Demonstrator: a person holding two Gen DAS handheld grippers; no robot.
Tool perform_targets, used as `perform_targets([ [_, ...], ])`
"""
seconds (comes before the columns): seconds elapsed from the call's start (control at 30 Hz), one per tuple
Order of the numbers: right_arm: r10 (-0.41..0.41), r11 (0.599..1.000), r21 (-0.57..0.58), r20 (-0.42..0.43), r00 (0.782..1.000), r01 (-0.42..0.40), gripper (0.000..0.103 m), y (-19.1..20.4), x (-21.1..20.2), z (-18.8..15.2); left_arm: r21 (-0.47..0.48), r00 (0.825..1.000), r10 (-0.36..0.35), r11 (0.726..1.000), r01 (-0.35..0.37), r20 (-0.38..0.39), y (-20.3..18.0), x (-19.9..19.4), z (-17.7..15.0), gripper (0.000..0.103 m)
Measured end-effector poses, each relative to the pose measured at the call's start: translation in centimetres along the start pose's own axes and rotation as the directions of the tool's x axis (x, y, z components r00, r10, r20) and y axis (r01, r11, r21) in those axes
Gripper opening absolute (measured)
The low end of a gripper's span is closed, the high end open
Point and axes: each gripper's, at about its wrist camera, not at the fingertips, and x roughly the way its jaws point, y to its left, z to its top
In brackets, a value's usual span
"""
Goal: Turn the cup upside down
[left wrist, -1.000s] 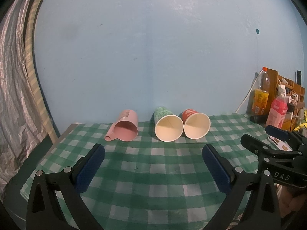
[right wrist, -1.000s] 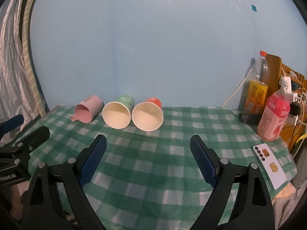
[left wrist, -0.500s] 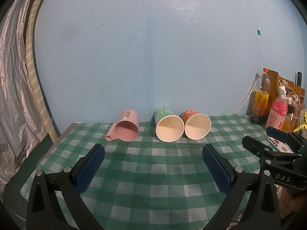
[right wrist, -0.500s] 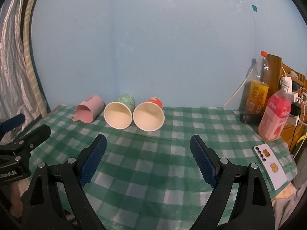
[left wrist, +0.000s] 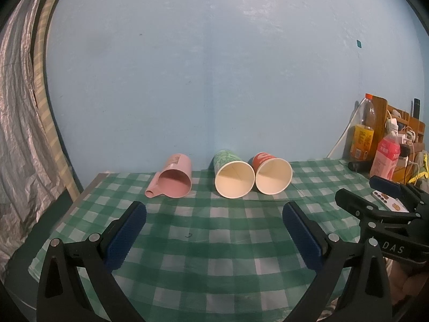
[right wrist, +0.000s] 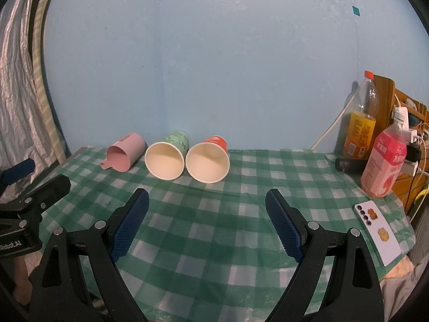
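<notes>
Three cups lie on their sides near the back wall, mouths toward me: a pink plastic cup with a handle [left wrist: 174,179] [right wrist: 124,155], a green paper cup [left wrist: 233,177] [right wrist: 168,158] and a red paper cup [left wrist: 272,175] [right wrist: 208,160]. The two paper cups touch each other. My left gripper [left wrist: 214,220] is open and empty, well short of the cups. My right gripper [right wrist: 207,206] is open and empty, also short of them. Each gripper shows at the edge of the other's view.
The table has a green and white checked cloth [left wrist: 214,241]. At the right stand an orange drink bottle [right wrist: 359,123], a pink drink bottle [right wrist: 383,163], a wooden rack with cables [right wrist: 402,123], and a white phone [right wrist: 376,230] lies flat. A silver curtain [left wrist: 18,134] hangs left.
Both grippers have drifted back and up very slightly; the cups look a little farther and lower. Nothing was taken hold of or moved on the table.
</notes>
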Motion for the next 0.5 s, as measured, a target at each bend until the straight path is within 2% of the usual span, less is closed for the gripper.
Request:
perform_targets([
  [0.5,0.002,1.0,0.004,0.0,1.0,-0.002,0.088,-0.25,-0.07,0.14,0.004,1.0,-0.007,1.0,0.007,-0.005,-0.53,-0.22,0.05,0.103],
])
